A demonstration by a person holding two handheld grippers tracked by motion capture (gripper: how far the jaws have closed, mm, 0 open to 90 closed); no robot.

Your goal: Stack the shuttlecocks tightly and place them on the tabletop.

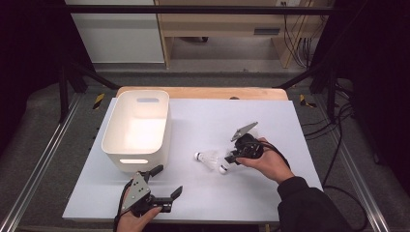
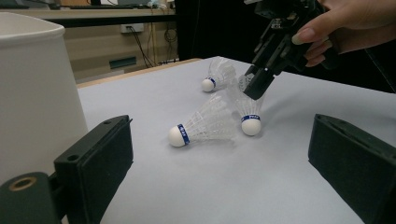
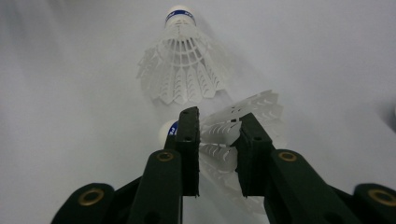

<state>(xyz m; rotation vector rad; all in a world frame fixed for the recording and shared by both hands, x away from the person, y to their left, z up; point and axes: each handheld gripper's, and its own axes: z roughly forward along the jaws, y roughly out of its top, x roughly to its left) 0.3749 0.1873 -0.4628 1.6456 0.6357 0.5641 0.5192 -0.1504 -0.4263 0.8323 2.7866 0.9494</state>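
Observation:
Three white shuttlecocks with blue-banded corks lie mid-table. One shuttlecock (image 2: pixel 201 126) (image 1: pixel 208 158) (image 3: pixel 182 60) rests on its side. A second shuttlecock (image 2: pixel 249 114) (image 3: pixel 224 135) stands cork down beside it, and my right gripper (image 3: pixel 219 121) (image 1: pixel 228 158) (image 2: pixel 256 86) is shut on its feather skirt from above. The third shuttlecock (image 2: pixel 215 77) lies farther back. My left gripper (image 1: pixel 168 181) (image 2: pixel 224 154) rests low at the table's front left, open with nothing between its jaws, facing the shuttlecocks.
A white plastic bin (image 1: pixel 138 157) (image 2: pixel 32 84) stands at the table's left, just beyond the left gripper. The white table sheet (image 1: pixel 217 116) has free room behind and to the right of the shuttlecocks. Metal rails run along both sides.

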